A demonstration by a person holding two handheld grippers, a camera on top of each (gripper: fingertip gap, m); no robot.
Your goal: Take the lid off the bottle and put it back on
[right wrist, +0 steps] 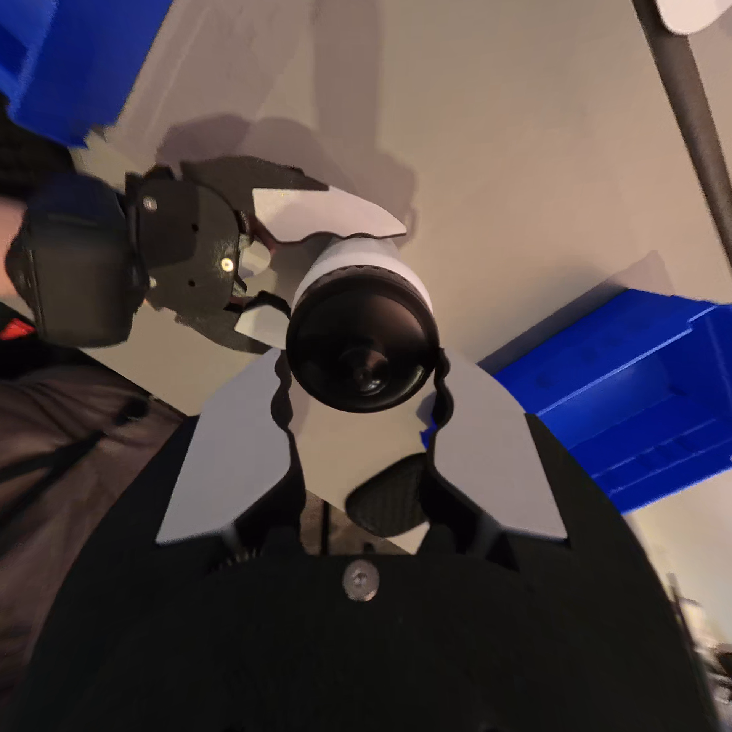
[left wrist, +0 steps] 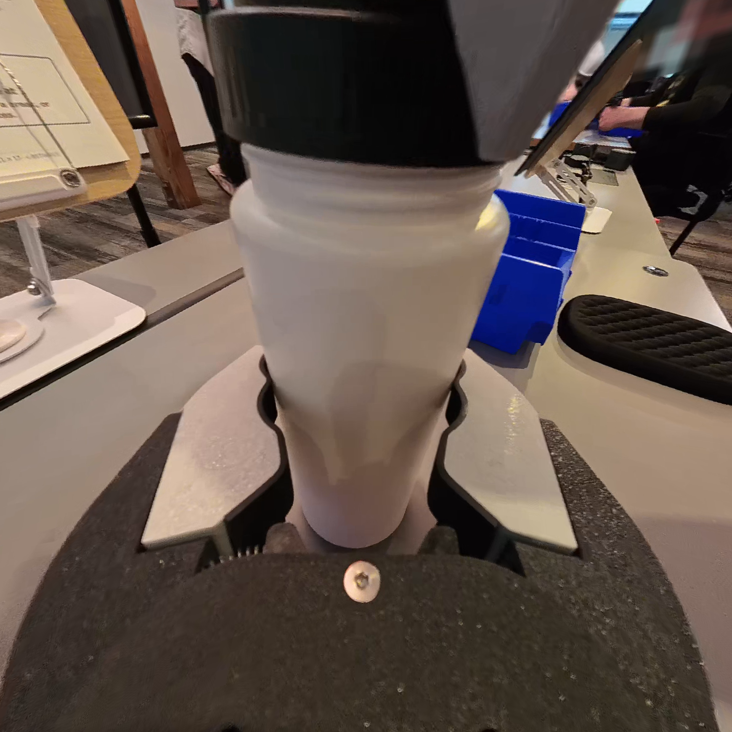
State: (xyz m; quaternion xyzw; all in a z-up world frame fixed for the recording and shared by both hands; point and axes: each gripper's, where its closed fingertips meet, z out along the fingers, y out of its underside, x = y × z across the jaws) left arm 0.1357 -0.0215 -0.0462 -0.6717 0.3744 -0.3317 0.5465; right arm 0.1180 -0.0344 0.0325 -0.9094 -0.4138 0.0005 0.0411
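Left hand-held gripper (left wrist: pixel 362 431) clamps smooth, stiff white plastic bottle (left wrist: pixel 364 301); right hand-held gripper (right wrist: pixel 362 370) pinches ribbed black lid (right wrist: pixel 362 340) at three and nine o'clock.

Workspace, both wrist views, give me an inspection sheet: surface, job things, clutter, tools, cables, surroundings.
Surface: grey table, matte, several sections.
Job's things: white bottle upright; black lid on its neck, whether screwed tight cannot be told.
Clutter: blue bins, black pad, white stand holding a board.
Tools: left tool shut on bottle low on its body; right tool around the lid from above, fingers at its rim.
Cables: nothing seen.
Surroundings: wood-look floor, a person seated at a far table.
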